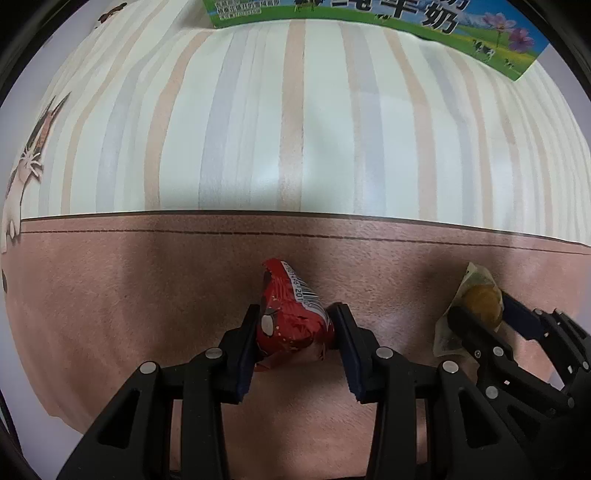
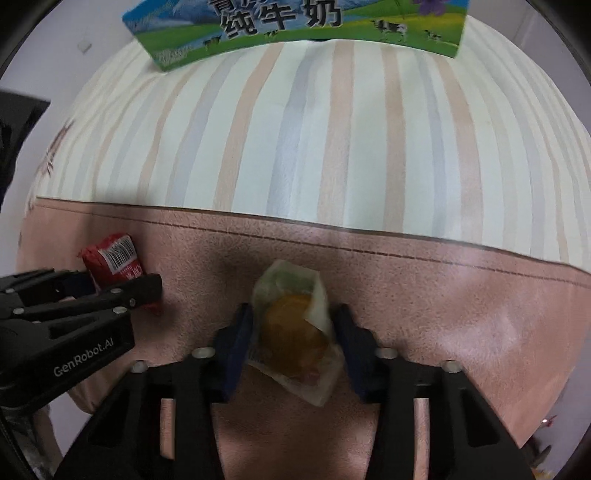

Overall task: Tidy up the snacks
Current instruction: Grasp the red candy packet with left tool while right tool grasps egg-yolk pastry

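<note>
A: What could have gone wrong?
B: Either slick wrapper might have slipped. The left gripper [image 1: 295, 332] was clamped on the red snack packet [image 1: 291, 314]; the right gripper [image 2: 293, 332] pinched the clear-wrapped pastry [image 2: 295, 325].
A: Pose?
B: Both pointed down over the near pink cloth [image 1: 110, 295], milk carton [image 2: 295, 26] far.

A soft cloth [image 2: 303, 147] covers the surface, pink band near, pastel stripes far, pale wall [image 2: 92, 40] beyond at far left.
</note>
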Motion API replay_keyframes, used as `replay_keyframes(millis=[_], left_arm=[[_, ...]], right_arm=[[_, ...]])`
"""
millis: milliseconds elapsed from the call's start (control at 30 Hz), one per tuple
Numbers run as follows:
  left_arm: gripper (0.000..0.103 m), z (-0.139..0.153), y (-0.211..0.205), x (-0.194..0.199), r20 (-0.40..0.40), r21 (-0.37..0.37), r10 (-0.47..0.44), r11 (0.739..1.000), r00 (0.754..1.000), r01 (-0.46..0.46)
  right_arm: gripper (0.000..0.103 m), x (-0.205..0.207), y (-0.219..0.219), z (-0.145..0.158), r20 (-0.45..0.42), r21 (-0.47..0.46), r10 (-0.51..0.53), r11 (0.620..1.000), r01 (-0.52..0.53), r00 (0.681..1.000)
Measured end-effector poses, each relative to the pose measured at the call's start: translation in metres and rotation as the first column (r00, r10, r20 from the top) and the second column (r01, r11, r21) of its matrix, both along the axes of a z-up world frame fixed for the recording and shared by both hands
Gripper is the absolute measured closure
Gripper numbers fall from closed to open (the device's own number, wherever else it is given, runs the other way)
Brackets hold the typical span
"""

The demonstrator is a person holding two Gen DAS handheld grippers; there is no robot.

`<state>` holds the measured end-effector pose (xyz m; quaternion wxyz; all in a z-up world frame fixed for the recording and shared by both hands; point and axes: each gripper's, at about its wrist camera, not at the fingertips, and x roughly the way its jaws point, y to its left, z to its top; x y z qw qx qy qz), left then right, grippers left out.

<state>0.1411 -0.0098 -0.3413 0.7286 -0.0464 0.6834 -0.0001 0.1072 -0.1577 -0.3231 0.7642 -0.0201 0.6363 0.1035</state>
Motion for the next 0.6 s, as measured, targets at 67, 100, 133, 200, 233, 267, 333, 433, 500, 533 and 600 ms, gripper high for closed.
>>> replay_keyframes(millis=[67, 100, 133, 200, 233, 267, 333, 433, 500, 533, 600], left_arm=[[0.066, 0.010, -0.003, 0.005, 0.011, -0.001, -0.007, 1.000, 1.000, 0.007], [0.066, 0.008, -0.001, 0.001, 0.016, -0.002, -0.011, 1.000, 1.000, 0.011], [0.066, 0.010, -0.002, 0.001, 0.021, -0.004, -0.017, 1.000, 1.000, 0.018], [0.066, 0.011, 0.000, -0.001, 0.027, -0.002, -0.024, 1.000, 0.999, 0.024], [0.066, 0.009, 0.000, -0.001, 0.027, -0.001, -0.027, 1.000, 0.999, 0.027], [0.066, 0.007, 0.000, -0.002, 0.025, 0.001, -0.029, 1.000, 0.999, 0.029], [0.066, -0.001, 0.000, -0.005, 0.010, 0.002, -0.028, 1.000, 1.000, 0.028], [0.066, -0.009, 0.001, -0.006, -0.007, 0.008, -0.025, 1.000, 1.000, 0.025], [0.066, -0.013, 0.002, -0.007, -0.012, 0.015, -0.026, 1.000, 1.000, 0.026], [0.066, -0.015, 0.002, -0.008, -0.013, 0.016, -0.026, 1.000, 1.000, 0.027], [0.066, -0.017, 0.001, -0.008, -0.013, 0.018, -0.026, 0.999, 1.000, 0.026]], right_arm=[[0.058, -0.001, -0.005, 0.005, -0.016, 0.025, -0.010, 1.000, 0.010, 1.000], [0.058, -0.001, -0.006, 0.007, -0.016, 0.037, -0.013, 0.999, 0.013, 1.000], [0.058, 0.000, -0.007, 0.008, -0.027, 0.048, -0.010, 0.999, 0.011, 1.000], [0.057, 0.002, -0.014, 0.009, -0.067, 0.076, -0.016, 0.997, 0.021, 0.998], [0.056, 0.001, -0.018, 0.009, -0.068, 0.096, -0.025, 0.995, 0.032, 0.997], [0.054, 0.001, -0.019, 0.008, -0.076, 0.101, -0.014, 0.995, 0.022, 0.997], [0.048, 0.001, -0.021, 0.005, -0.086, 0.103, 0.000, 0.995, 0.009, 0.996], [0.046, 0.002, -0.021, 0.000, -0.090, 0.071, 0.027, 0.997, -0.021, 0.996], [0.046, 0.000, -0.019, -0.004, -0.082, 0.034, 0.059, 0.998, -0.056, 0.995], [0.048, -0.002, -0.018, -0.004, -0.074, 0.006, 0.078, 0.997, -0.078, 0.994], [0.056, -0.008, -0.015, -0.003, -0.051, -0.048, 0.104, 0.993, -0.107, 0.993]])
